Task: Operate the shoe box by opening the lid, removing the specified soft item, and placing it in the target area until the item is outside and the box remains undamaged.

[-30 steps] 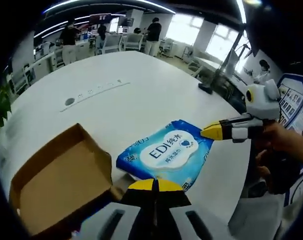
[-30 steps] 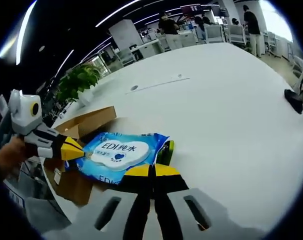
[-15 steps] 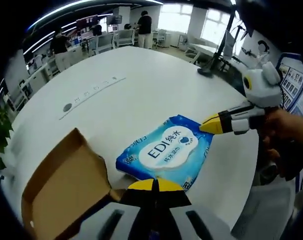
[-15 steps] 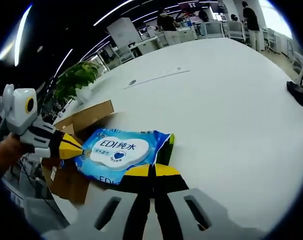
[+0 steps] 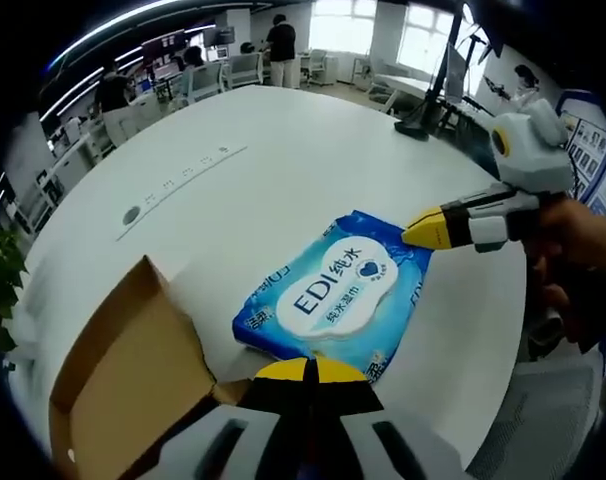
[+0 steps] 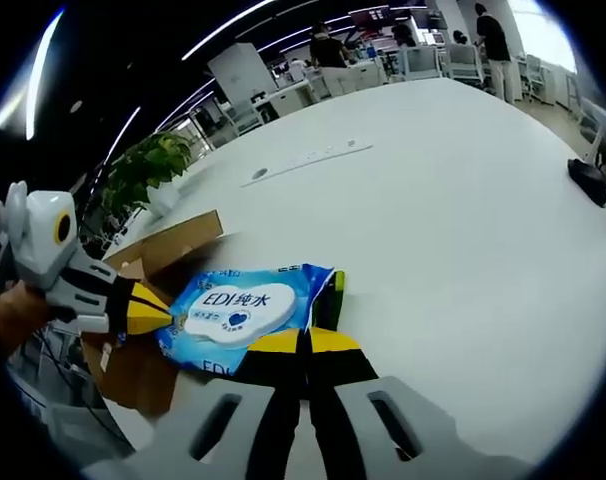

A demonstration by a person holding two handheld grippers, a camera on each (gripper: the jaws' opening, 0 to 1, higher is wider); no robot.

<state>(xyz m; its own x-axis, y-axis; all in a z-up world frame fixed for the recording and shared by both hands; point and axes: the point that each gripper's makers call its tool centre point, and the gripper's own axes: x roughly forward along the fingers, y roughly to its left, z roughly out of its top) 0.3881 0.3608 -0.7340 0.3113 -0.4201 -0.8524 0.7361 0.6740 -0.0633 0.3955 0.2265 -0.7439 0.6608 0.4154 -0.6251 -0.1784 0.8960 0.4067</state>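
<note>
The blue wipes pack [image 5: 335,302] is seen out of the shoe box [image 5: 123,385], stretched between the two tongs above the white desk [image 5: 283,170]. In the left gripper view the left tongs [image 5: 308,370] are pressed together at the yellow tips, with the near edge of the pack pinched between them; the box lies open just left of these tongs, its brown flap raised, and the right tongs [image 5: 423,229] are seen closed on the far right corner of the pack. In the right gripper view the right tongs [image 6: 305,342] are likewise shut on the near edge of the wipes pack [image 6: 245,312], the left tongs [image 6: 153,313] grip its far left edge, and the shoe box [image 6: 168,245] sits beyond and below that edge, beside a potted plant [image 6: 148,165]. People and office chairs are noted far across the room. Judgement: the pack is soft film over a damp stack, fairly light but floppy and slick, so it is likely to sag in the middle and could slip from a shallow pinch. The crimped seams at the ends are judged the best hold, as taken now; the glossy centre label would give little purchase. The cardboard box appears undamaged; whether the pack rests on the desk or hangs just above it cannot be told.
</note>
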